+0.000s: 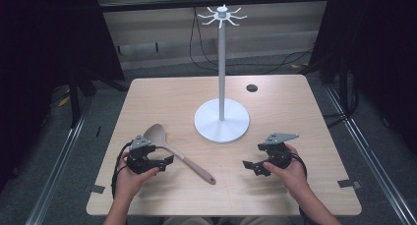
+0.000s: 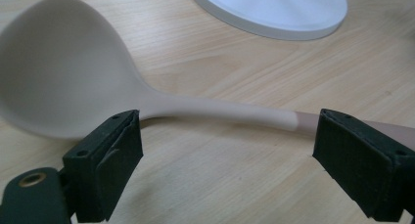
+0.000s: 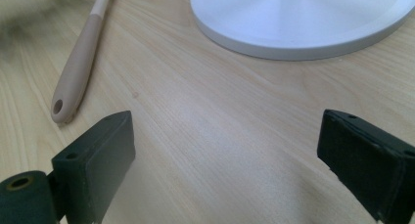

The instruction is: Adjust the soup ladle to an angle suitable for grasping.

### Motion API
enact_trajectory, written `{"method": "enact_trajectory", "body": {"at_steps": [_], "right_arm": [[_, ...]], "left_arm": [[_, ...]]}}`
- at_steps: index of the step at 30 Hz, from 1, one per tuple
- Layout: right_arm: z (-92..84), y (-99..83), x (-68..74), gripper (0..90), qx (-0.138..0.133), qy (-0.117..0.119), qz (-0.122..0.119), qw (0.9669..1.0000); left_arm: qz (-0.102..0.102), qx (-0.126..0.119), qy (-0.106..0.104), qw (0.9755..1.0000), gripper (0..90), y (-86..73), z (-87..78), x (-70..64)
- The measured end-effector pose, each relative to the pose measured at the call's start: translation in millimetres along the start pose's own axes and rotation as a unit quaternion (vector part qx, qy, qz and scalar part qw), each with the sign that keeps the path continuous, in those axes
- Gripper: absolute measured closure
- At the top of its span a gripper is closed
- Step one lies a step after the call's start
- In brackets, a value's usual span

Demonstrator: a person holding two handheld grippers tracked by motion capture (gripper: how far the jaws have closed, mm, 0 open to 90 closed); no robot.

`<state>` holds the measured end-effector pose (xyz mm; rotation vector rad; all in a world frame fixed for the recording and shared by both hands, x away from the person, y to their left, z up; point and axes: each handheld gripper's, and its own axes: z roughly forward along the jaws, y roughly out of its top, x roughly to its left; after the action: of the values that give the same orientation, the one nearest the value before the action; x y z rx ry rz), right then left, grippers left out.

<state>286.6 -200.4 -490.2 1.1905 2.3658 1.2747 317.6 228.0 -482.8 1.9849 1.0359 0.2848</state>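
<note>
Done: nothing yet; the spoon lies flat on the bench, not lifted.
Left to do: grab the spoon, likely to hang it on the stand.
Spoon place: in front of the stand's base, just beside the left gripper.
Spoon direction: bowl points far-left, handle end near-right; long axis runs slanted.
Left gripper jaws: apart, on either side of the spoon's neck, not pressing.
Right gripper jaws: apart, holding nothing.

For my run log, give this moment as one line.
left gripper: open, at spoon | right gripper: open, nothing between jaws | spoon: flat on table
</note>
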Motion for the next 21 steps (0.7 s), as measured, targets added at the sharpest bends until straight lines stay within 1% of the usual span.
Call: {"method": "enact_trajectory", "body": {"at_steps": [4,5,9,11,16,17,18,19,20,21], "right_arm": [[0.3,0.7,0.1,6.9,0.001,0.000,-0.001,1.0000],[0.4,1.1,0.3,6.9,0.001,0.000,-0.002,1.0000],[2.4,2.0,1.9,6.9,0.002,0.003,-0.004,1.0000],[2.9,2.0,1.9,6.9,0.002,0.004,-0.006,1.0000],[5.7,3.3,2.3,7.1,0.005,0.005,-0.006,1.0000],[6.0,4.8,2.5,7.2,0.003,0.006,-0.007,1.0000],[6.2,5.6,2.5,7.2,0.002,0.006,-0.008,0.9999],[6.2,5.6,2.5,7.2,0.002,0.006,-0.008,0.9999],[7.6,8.4,3.1,7.2,-0.001,0.006,-0.008,0.9999],[8.8,9.5,3.4,7.3,-0.003,0.008,-0.008,0.9999]], "left_arm": [[0.006,0.003,-0.003,1.0000,12.1,0.1,1.0,-3.3],[0.011,0.006,-0.003,0.9999,12.1,0.1,1.0,-4.0],[0.015,0.010,-0.004,0.9998,13.6,-0.3,1.4,-5.1],[0.013,0.009,-0.007,0.9999,14.4,-0.3,0.9,-5.7],[0.020,0.012,-0.013,0.9996,17.4,-1.3,-0.8,-8.7],[0.031,0.019,-0.016,0.9992,21.9,-1.8,-1.6,-9.9],[0.033,0.022,-0.021,0.9990,23.5,-2.3,-1.8,-11.0],[0.033,0.022,-0.021,0.9990,26.2,-2.3,-1.8,-11.0],[0.037,0.024,-0.021,0.9988,29.6,-3.0,-2.6,-12.6],[0.042,0.027,-0.026,0.9984,33.2,-3.9,-4.2,-14.8]]}}
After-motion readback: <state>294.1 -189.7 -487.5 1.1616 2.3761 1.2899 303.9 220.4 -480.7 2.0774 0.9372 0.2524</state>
